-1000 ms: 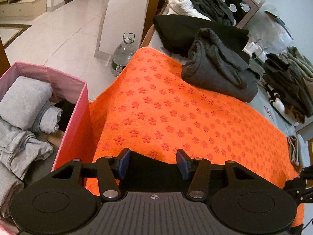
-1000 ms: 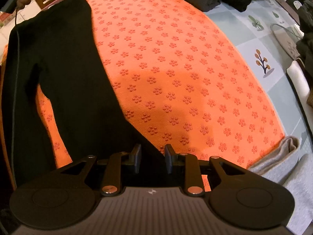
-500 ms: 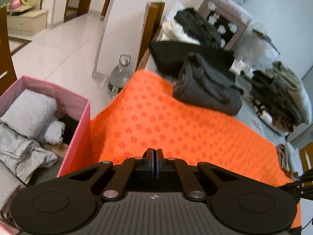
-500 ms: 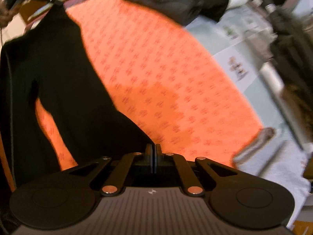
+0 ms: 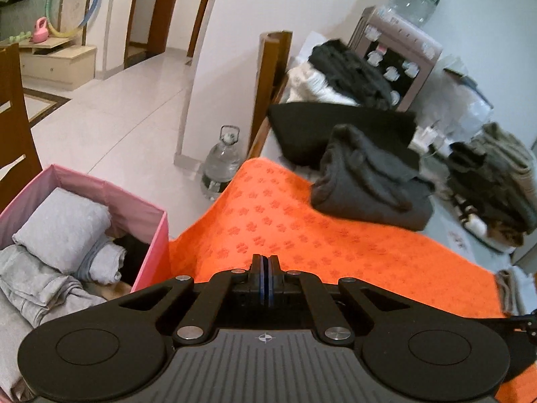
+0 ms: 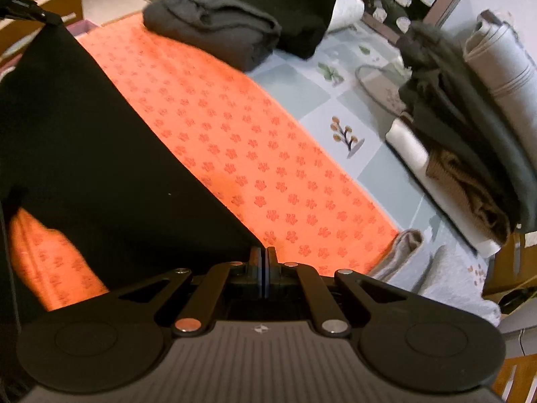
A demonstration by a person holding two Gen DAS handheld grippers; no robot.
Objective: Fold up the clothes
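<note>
A black garment (image 6: pixel 84 154) hangs stretched between my two grippers above the orange flowered mat (image 6: pixel 241 134). My right gripper (image 6: pixel 263 255) is shut on its near edge. My left gripper (image 5: pixel 266 262) is shut; in its own view the garment is hidden below the fingers, but the right wrist view shows the left gripper (image 6: pixel 25 11) holding the garment's far corner up. The mat also shows in the left wrist view (image 5: pixel 302 235).
A folded dark grey garment (image 5: pixel 369 184) and black cloth (image 5: pixel 335 127) lie at the mat's far end. A pink box (image 5: pixel 151 221) with grey folded clothes stands left of the table. More clothes piles (image 6: pixel 463 127) lie right. A water bottle (image 5: pixel 221 164) stands on the floor.
Both grippers closed on the black garment and lifted it off the mat; both views now sit higher and tilt up.
</note>
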